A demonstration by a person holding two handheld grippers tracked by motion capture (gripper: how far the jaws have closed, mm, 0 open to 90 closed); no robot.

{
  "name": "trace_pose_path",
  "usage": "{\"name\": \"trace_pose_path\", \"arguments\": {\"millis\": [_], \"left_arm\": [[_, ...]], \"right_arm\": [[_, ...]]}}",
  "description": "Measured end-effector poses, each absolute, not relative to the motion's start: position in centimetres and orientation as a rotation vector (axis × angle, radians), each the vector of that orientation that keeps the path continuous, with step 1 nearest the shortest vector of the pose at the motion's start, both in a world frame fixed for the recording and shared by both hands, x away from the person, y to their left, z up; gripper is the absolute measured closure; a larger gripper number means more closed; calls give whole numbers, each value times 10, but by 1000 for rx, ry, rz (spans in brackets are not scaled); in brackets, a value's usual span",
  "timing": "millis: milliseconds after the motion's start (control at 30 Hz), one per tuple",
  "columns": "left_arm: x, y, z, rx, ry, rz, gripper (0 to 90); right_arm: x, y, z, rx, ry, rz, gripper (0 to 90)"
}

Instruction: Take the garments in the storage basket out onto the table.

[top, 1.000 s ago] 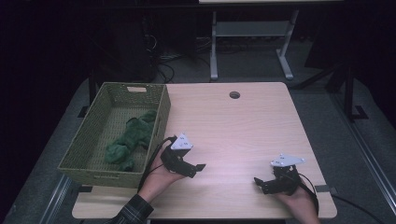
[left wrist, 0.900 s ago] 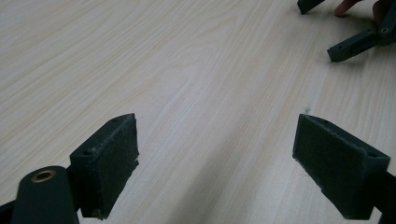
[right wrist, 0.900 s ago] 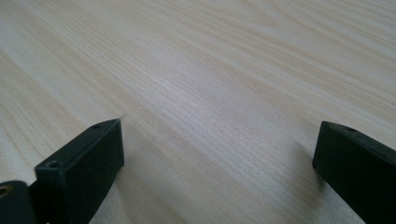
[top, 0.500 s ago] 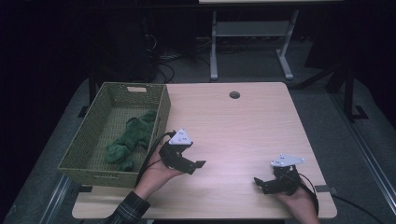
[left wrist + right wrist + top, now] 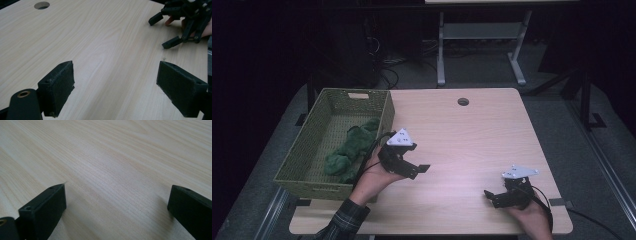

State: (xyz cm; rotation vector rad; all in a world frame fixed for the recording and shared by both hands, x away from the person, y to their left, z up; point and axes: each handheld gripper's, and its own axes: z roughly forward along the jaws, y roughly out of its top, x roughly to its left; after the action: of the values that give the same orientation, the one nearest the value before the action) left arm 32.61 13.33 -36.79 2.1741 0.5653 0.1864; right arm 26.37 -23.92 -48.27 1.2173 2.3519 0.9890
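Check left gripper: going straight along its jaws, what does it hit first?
Likely the right gripper, seen ahead and to the right across the bare light wooden tabletop. Nothing lies between; depth and exact line are uncertain.

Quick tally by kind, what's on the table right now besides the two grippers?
Green woven basket: 1
Green cloth bundle, lying inside the basket: 1 (I cannot tell whether it is more than one piece)
Total: 2

The bare wooden table holds nothing else; the left gripper and right gripper are both open and hold nothing.
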Motion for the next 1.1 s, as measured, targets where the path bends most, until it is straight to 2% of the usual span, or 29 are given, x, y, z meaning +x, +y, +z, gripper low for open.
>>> {"name": "trace_pose_path", "arguments": {"millis": [400, 1100], "left_arm": [[345, 146, -334, 2163, 540, 228, 139], [351, 190, -320, 2192, 611, 310, 140]], "right_arm": [[264, -239, -483, 1216, 2346, 988, 15], [264, -239, -483, 1217, 2345, 988, 15]]}}
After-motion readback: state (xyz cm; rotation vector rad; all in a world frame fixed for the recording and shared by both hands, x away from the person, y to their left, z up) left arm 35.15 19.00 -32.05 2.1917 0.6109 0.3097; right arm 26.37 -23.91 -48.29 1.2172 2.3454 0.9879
